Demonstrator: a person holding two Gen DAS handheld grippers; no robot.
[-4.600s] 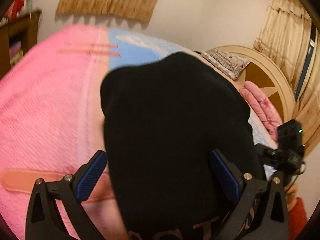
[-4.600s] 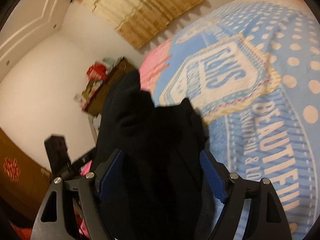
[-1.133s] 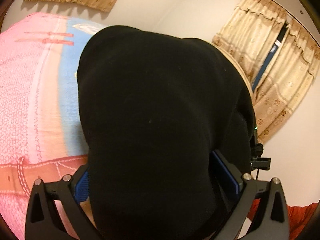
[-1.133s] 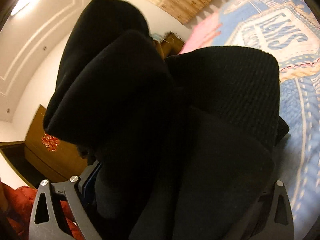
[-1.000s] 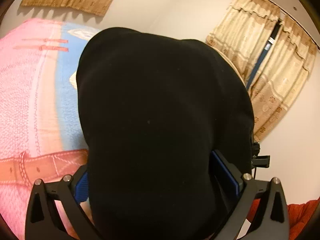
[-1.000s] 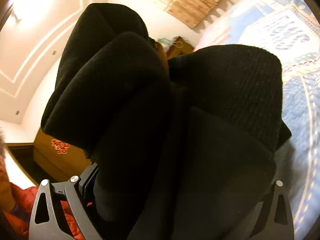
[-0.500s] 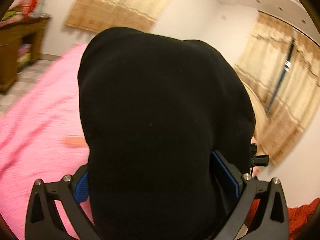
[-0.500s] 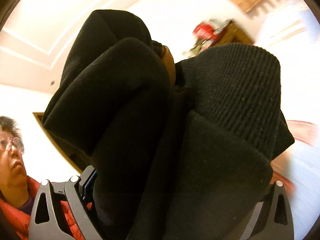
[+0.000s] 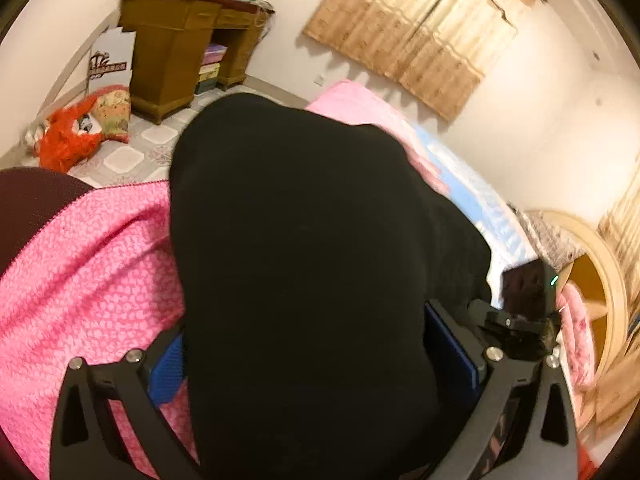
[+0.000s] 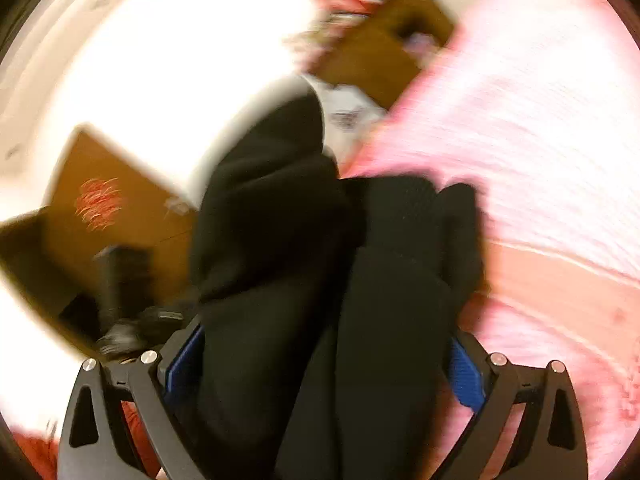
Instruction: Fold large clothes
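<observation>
A large black garment is bunched between the blue pads of my left gripper, which is shut on it and holds it over a pink blanket. In the right wrist view the same black garment fills the gap between the pads of my right gripper, which is shut on it. That view is blurred. The other gripper shows at the right edge of the left wrist view.
The bed has a pink blanket and a blue printed cover. A brown wooden desk stands on the tiled floor beyond, with red bags beside it. A curtained window and a round wooden headboard lie further right.
Both grippers have swung with the black garment toward the pink end of the bed. The desk and floor have come into the left view. The garment hangs lower in the right view.
</observation>
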